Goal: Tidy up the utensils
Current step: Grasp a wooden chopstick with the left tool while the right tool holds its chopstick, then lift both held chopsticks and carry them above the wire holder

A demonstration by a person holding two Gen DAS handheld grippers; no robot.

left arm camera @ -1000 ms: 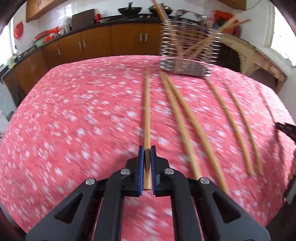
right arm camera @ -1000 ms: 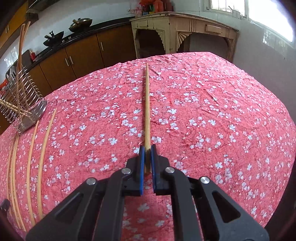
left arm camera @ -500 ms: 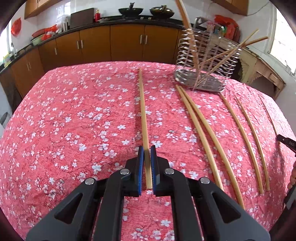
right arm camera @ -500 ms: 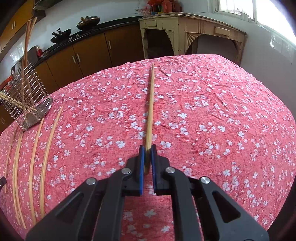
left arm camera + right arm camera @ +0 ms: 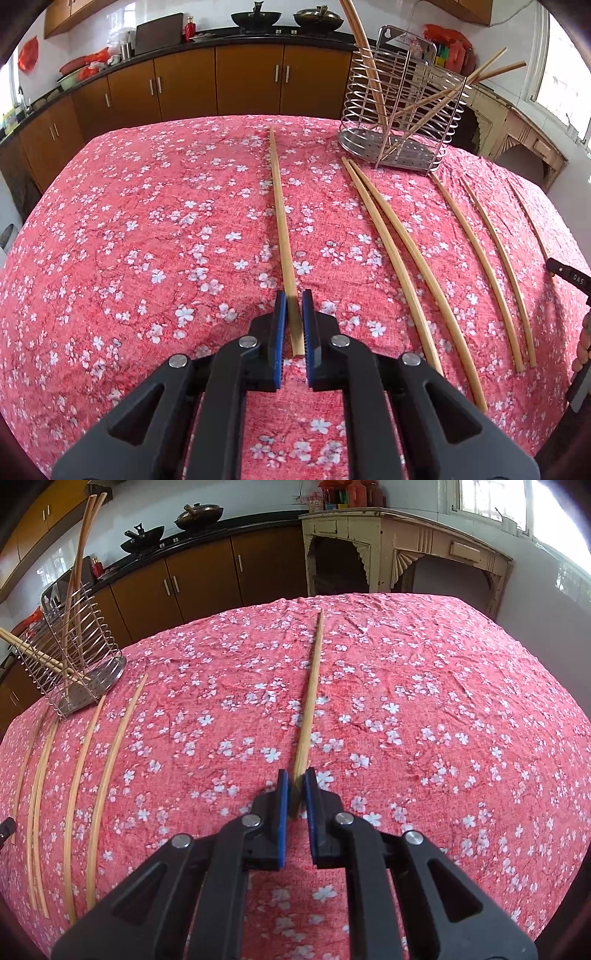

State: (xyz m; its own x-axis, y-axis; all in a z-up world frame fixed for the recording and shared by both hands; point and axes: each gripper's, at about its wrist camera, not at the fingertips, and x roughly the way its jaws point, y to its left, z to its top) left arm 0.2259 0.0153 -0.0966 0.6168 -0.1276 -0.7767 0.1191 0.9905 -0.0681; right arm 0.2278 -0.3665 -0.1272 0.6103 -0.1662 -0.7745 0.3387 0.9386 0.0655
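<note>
My left gripper (image 5: 294, 301) is shut on the near end of a long bamboo chopstick (image 5: 281, 218) that points away over the red floral tablecloth (image 5: 147, 240). My right gripper (image 5: 296, 780) is shut on another bamboo chopstick (image 5: 310, 690) in the same way. A wire utensil holder (image 5: 400, 110) with several chopsticks leaning in it stands at the far right of the left wrist view, and at the far left of the right wrist view (image 5: 70, 657). Several loose chopsticks (image 5: 399, 258) lie in a row in front of it; they also show in the right wrist view (image 5: 85, 757).
Brown kitchen cabinets (image 5: 184, 88) with pans on the counter run behind the table. A cream wooden side table (image 5: 402, 550) stands at the back right. The table's edges curve away on all sides. The other gripper's tip (image 5: 569, 277) shows at the right edge.
Both grippers have lifted and pulled back a little with their chopsticks; the holder now looks farther off and more upright in view. Both stay shut.
</note>
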